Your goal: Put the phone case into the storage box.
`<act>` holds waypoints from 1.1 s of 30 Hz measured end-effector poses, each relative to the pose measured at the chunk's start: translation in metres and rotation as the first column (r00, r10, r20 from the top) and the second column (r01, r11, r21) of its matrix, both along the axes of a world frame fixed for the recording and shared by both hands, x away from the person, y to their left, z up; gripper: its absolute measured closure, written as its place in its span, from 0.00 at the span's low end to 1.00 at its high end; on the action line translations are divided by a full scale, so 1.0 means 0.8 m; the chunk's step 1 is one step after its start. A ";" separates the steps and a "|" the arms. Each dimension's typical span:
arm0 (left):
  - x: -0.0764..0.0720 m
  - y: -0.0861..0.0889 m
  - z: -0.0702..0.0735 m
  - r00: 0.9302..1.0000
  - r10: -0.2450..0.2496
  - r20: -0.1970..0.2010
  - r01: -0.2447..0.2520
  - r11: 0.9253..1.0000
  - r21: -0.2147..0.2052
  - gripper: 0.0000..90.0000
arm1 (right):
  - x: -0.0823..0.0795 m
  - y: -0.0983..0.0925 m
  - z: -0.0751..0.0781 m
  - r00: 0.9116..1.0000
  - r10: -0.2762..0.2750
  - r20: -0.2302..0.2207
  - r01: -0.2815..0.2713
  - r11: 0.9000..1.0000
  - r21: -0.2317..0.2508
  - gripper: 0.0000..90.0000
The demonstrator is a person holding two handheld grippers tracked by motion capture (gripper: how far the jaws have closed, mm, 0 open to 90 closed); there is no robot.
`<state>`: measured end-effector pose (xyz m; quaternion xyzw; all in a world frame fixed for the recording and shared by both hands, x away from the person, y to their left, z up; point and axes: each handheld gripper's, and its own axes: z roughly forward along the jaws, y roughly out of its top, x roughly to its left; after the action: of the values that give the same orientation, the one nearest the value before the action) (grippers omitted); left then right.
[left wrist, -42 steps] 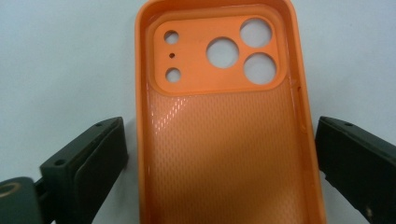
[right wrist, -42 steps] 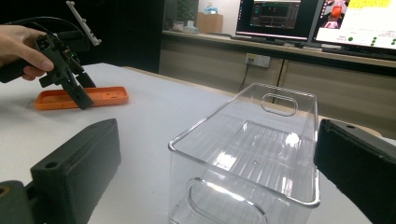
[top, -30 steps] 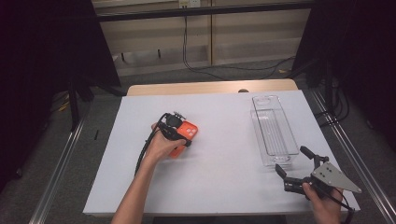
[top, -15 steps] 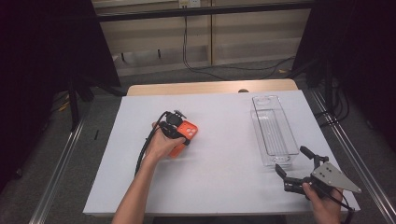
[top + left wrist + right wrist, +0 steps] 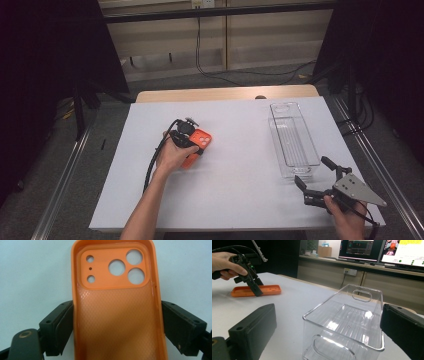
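Orange phone case [image 5: 117, 315] in your left gripper [image 5: 186, 138], clear bin [image 5: 292, 142] by your right.

Your left jaws have just been closing and now press both long edges of the case, which lies flat, inside up, on the white table [image 5: 240, 195]. Rightward, your right gripper [image 5: 316, 176] rests wide open and empty, just short of the bin's near end.

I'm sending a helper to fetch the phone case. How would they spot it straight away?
On the white table, look left of centre, where the left gripper straddles it with a jaw pressed to each long side. The orange phone case lies hollow side up, camera holes showing; its only neighbour, the clear plastic bin, is colourless.
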<state>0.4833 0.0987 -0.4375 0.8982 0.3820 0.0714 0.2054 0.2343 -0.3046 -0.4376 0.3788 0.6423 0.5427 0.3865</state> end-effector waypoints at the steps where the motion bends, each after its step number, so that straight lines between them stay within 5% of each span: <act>1: 0.000 0.001 0.000 1.000 -0.007 0.003 0.007 1.000 0.003 0.17 | 0.000 0.000 0.000 1.000 0.002 -0.002 -0.002 1.000 0.001 0.00; 20: -0.007 0.001 0.002 1.000 0.014 0.004 -0.014 0.998 -0.061 0.18 | 0.000 0.000 0.000 1.000 -0.001 -0.003 0.001 1.000 0.001 0.00; 33: -0.014 0.003 0.017 0.999 0.003 0.053 0.002 0.996 -0.090 0.18 | 0.000 0.000 0.000 1.000 -0.002 -0.004 0.002 1.000 0.004 0.00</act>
<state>0.4717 0.1010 -0.4237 0.8858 0.3796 0.0779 0.2554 0.2340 -0.3046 -0.4378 0.3813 0.6417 0.5429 0.3847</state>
